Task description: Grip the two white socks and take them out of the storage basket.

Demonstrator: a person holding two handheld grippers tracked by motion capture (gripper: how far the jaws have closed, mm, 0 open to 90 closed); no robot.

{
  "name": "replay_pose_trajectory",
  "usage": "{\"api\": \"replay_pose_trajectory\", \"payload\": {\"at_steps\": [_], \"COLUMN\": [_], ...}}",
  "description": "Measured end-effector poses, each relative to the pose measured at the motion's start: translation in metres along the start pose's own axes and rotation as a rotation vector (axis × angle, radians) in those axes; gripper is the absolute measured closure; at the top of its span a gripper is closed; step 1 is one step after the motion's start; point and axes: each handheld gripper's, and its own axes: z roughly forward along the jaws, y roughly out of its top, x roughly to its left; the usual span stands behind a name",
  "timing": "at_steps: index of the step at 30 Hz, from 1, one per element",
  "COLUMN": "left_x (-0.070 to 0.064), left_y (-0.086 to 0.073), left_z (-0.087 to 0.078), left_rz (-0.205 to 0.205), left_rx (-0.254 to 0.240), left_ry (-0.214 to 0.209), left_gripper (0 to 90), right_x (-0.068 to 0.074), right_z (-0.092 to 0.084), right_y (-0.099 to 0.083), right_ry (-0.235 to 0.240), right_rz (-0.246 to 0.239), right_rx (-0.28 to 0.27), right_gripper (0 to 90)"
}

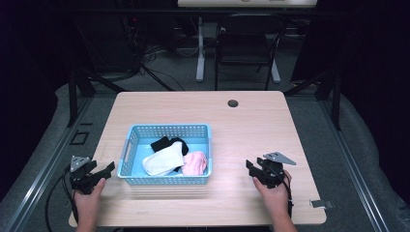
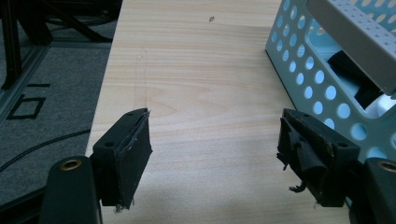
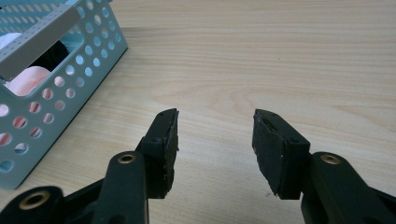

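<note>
1. A dim room lies behind a light wooden table (image 1: 251, 125); a black chair (image 1: 244, 46) and a white desk leg (image 1: 200, 48) stand past the table's far edge, with cables on the grey floor.
2. A round grommet hole (image 1: 233, 103) sits near the far edge of the table, right of centre.
3. A pale blue perforated basket (image 1: 133, 134) stands on the table's left half, closer to the near edge than the far one.
4. Inside the basket lie a white sock (image 1: 164, 159), a pink sock (image 1: 196, 163) beside it toward the basket's right wall, and a black sock (image 1: 164, 143) behind them.
5. The left gripper (image 1: 99, 171) is held in the person's left hand (image 1: 88, 199) at the table's left edge, near its near-left corner, just beside the basket's left wall but not touching it.
6. In the left gripper view its jaws stand wide apart with only bare wood between them; the basket wall rises beside the right-hand jaw, and whether they touch cannot be told.
7. The right gripper (image 1: 251, 171) is held in the right hand (image 1: 273, 195) on the table's right half, near the near edge, well clear of the basket's right wall.
8. In the right gripper view its jaws are also spread, gripping nothing, with the basket's corner off to their left.
9. A small metal clip (image 1: 321, 204) lies at the table's near-right corner.
</note>
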Motion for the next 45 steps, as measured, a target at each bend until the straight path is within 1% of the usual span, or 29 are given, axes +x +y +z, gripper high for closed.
{"api": "replay_pose_trajectory", "payload": {"at_steps": [1,6,7,12,13,15,17,18,20,21,24,25,27,30,31,34,35,36,37,39,42,45], "left_x": [0.0,0.001,0.001,0.003,0.003,0.002,0.001,0.0,0.0,0.001,0.002,0.002,0.002,0.002,0.002,0.002,0.002,0.002,0.002,0.001,0.002,0.002], "left_y": [0.0,0.0,0.0,0.0,0.0,0.0,0.0,0.0,0.0,0.0,0.0,0.0,0.0,0.0,0.0,0.0,0.0,0.0,0.0,0.0,0.0,0.0], "left_z": [0.0,-0.001,-0.001,-0.003,-0.003,-0.003,-0.002,-0.002,-0.002,-0.002,-0.002,-0.002,-0.001,-0.002,-0.002,-0.002,-0.002,-0.002,-0.002,-0.002,-0.002,-0.002], "left_rz": [0.0,-0.001,-0.001,-0.012,-0.013,-0.006,-0.005,-0.004,-0.002,-0.004,-0.007,-0.007,-0.007,-0.007,-0.008,-0.007,-0.007,-0.007,-0.006,-0.006,-0.005,-0.008], "left_rx": [0.006,0.006,-0.001,-0.009,-0.01,0.0,-0.005,-0.005,0.002,-0.004,-0.009,-0.007,-0.004,0.002,0.002,-0.001,-0.001,-0.001,-0.001,-0.005,0.0,-0.003], "left_ry": [0.002,-0.001,0.0,-0.002,-0.003,-0.002,-0.001,-0.001,0.001,0.0,0.0,0.0,0.0,-0.001,-0.001,-0.001,-0.001,-0.001,-0.001,-0.001,-0.002,-0.002], "left_gripper": [25.6,25.6,25.6,25.5,25.5,25.6,25.6,25.6,25.6,25.5,25.5,25.5,25.5,25.5,25.5,25.5,25.5,25.5,25.5,25.5,25.5,25.5], "right_x": [0.0,0.003,0.003,0.006,0.006,0.007,0.008,0.008,0.009,0.01,0.015,0.016,0.02,0.026,0.028,0.037,0.04,0.041,0.044,0.047,0.053,0.061], "right_z": [0.001,0.002,0.002,0.001,0.001,-0.001,-0.003,-0.004,-0.005,-0.005,-0.007,-0.008,-0.009,-0.013,-0.013,-0.014,-0.014,-0.014,-0.014,-0.013,-0.009,-0.004], "right_y": [0.0,0.0,0.0,0.001,0.0,0.0,0.001,0.002,0.004,0.007,0.014,0.016,0.021,0.032,0.035,0.048,0.053,0.056,0.06,0.066,0.076,0.083], "right_ry": [0.005,0.014,0.017,0.028,0.027,0.029,0.033,0.041,0.05,0.058,0.059,0.06,0.066,0.086,0.089,0.091,0.092,0.099,0.11,0.114,0.133,0.155], "right_rz": [0.0,-0.005,-0.006,-0.005,-0.007,-0.016,-0.021,-0.019,-0.022,-0.02,-0.037,-0.04,-0.042,-0.051,-0.057,-0.095,-0.101,-0.102,-0.097,-0.102,-0.083,-0.08], "right_rx": [0.002,0.008,0.007,0.0,0.005,0.006,-0.001,-0.011,-0.007,-0.013,-0.002,0.004,-0.002,0.01,0.013,0.035,0.047,0.061,0.062,0.071,0.094,0.113], "right_gripper": [50.5,50.5,50.5,50.5,50.5,50.5,50.5,50.5,50.6,50.6,50.5,50.5,50.5,50.8,50.8,51.3,54.2,54.6,54.9,56.0,58.0,59.7]}}
